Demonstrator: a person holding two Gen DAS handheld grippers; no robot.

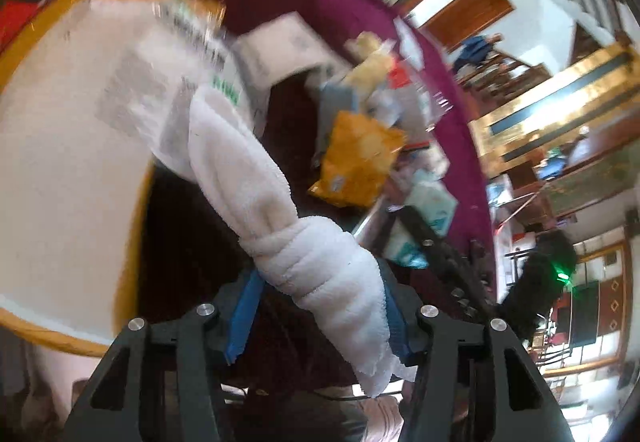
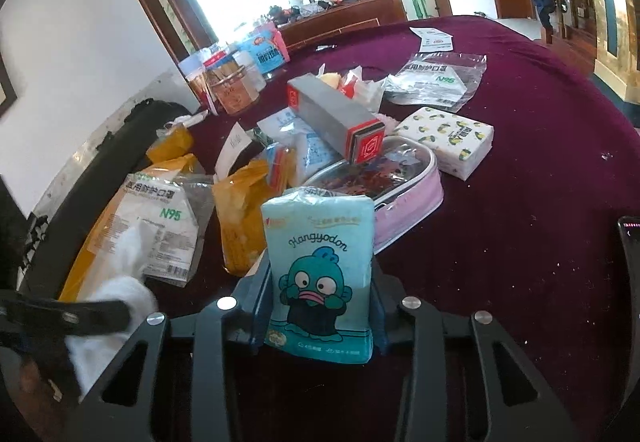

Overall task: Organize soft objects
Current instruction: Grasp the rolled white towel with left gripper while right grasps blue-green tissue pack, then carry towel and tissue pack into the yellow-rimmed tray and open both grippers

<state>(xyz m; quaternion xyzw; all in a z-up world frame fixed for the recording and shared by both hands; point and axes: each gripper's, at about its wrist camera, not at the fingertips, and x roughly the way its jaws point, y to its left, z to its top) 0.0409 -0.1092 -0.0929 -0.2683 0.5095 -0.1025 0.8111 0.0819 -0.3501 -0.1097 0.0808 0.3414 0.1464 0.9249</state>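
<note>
The left gripper [image 1: 316, 316] has its jaws closed on a white fluffy towel [image 1: 280, 210], bunched into a twisted roll that runs from the lower centre of the frame up toward the middle. Behind it, blurred, what seems to be an N95 mask packet [image 1: 132, 94] fills the left side. In the right wrist view, the right gripper [image 2: 320, 306] clamps a blue tissue pack [image 2: 320, 266] printed with a cartoon fish, held upright at lower centre over the maroon tabletop [image 2: 520, 242]. A lemon-print tissue pack [image 2: 448, 142] lies right of centre.
</note>
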